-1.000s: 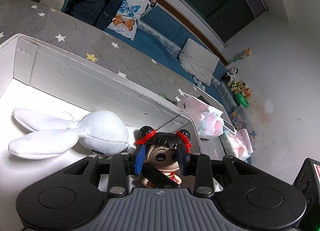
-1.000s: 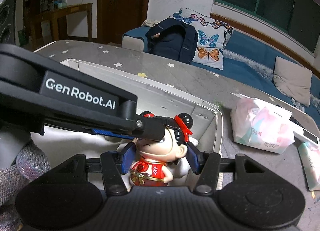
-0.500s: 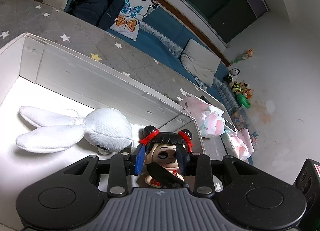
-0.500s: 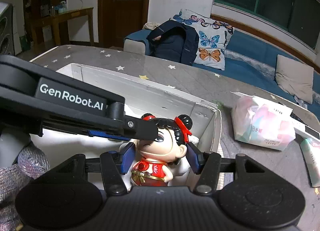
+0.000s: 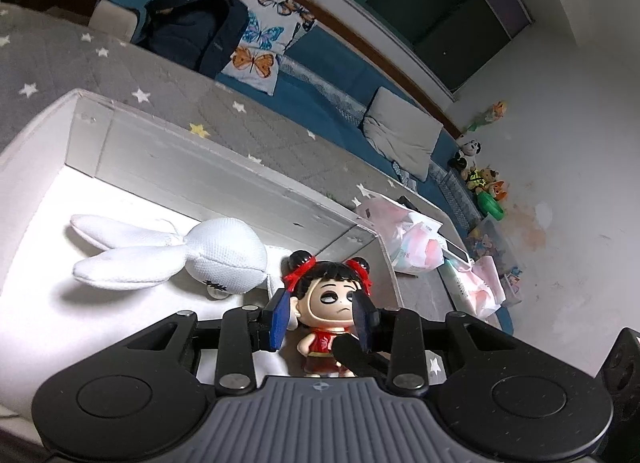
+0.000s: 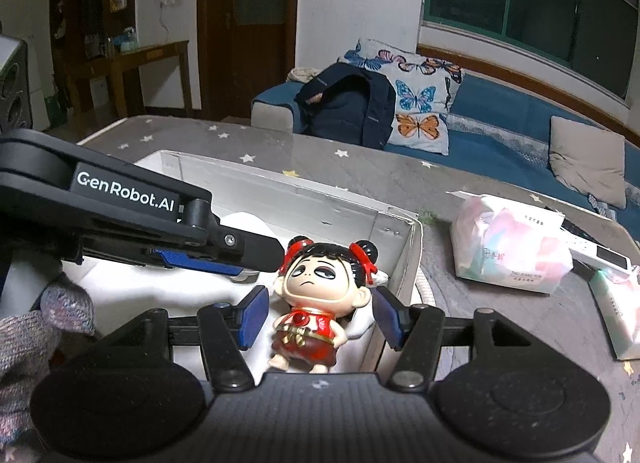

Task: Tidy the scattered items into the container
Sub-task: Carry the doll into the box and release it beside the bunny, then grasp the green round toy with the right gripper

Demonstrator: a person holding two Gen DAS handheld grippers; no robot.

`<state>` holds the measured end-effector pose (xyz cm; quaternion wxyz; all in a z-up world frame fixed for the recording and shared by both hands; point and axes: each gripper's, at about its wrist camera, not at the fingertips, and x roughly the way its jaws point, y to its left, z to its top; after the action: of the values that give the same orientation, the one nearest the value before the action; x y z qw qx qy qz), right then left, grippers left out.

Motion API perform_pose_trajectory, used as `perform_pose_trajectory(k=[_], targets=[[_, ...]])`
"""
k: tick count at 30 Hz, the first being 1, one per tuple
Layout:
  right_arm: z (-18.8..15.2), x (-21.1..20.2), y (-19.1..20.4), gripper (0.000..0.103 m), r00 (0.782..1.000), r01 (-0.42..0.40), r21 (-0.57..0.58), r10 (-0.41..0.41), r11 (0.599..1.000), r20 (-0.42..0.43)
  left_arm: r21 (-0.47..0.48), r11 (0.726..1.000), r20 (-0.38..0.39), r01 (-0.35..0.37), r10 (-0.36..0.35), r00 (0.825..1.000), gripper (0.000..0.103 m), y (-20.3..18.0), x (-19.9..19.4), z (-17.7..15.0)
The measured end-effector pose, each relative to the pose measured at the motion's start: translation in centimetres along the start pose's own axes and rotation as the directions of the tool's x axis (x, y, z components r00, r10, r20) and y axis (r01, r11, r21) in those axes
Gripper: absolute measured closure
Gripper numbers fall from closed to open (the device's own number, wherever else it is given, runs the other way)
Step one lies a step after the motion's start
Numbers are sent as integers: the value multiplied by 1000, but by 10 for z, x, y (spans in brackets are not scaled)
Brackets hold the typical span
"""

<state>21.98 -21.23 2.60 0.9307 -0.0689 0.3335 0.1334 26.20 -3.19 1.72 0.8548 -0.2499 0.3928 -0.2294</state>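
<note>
- Right tongs (image 6: 316, 317): jaws opening, pads clear of the doll (image 6: 320, 295) on both sides; the doll stands between them, let go.
- Left tongs (image 5: 320, 313): jaws set fairly wide, flanking the doll's head; contact cannot be told; probably steadying it upright.
- Doll: upright on the box (image 5: 224, 167) floor in the near corner, beside the white bunny (image 5: 172, 251), also inside; judged a finished placement.
- Outside: tissue packs (image 6: 512, 251) on the table (image 6: 360, 167) just beyond the box wall, possibly next.
- Against a second ago: right pads stand wider; both tongs have drawn back and risen slightly; the doll shows whole, feet visible.
</note>
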Motion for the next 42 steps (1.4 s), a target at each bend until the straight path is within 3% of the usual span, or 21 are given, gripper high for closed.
perform_pose_trajectory(k=[10, 15, 24, 34, 42], targets=[[-19, -44, -2, 40, 997, -53, 47, 51, 997, 58, 40, 999, 42, -18, 16, 999, 67, -16, -37, -18], [-35, -65, 4, 35, 994, -78, 44, 74, 996, 79, 58, 998, 60, -28, 24, 998, 67, -26, -56, -36], [-68, -93, 13, 35, 989, -125, 75, 118, 989, 87, 95, 993, 77, -64, 56, 995, 67, -32, -87, -71], [-103, -114, 25, 35, 984, -174, 109, 168, 979, 65, 118, 989, 24, -94, 92, 996, 67, -25, -107, -111], [-123, -124, 37, 35, 982, -188, 114, 184, 975, 46, 122, 989, -7, -79, 81, 997, 67, -26, -115, -136]])
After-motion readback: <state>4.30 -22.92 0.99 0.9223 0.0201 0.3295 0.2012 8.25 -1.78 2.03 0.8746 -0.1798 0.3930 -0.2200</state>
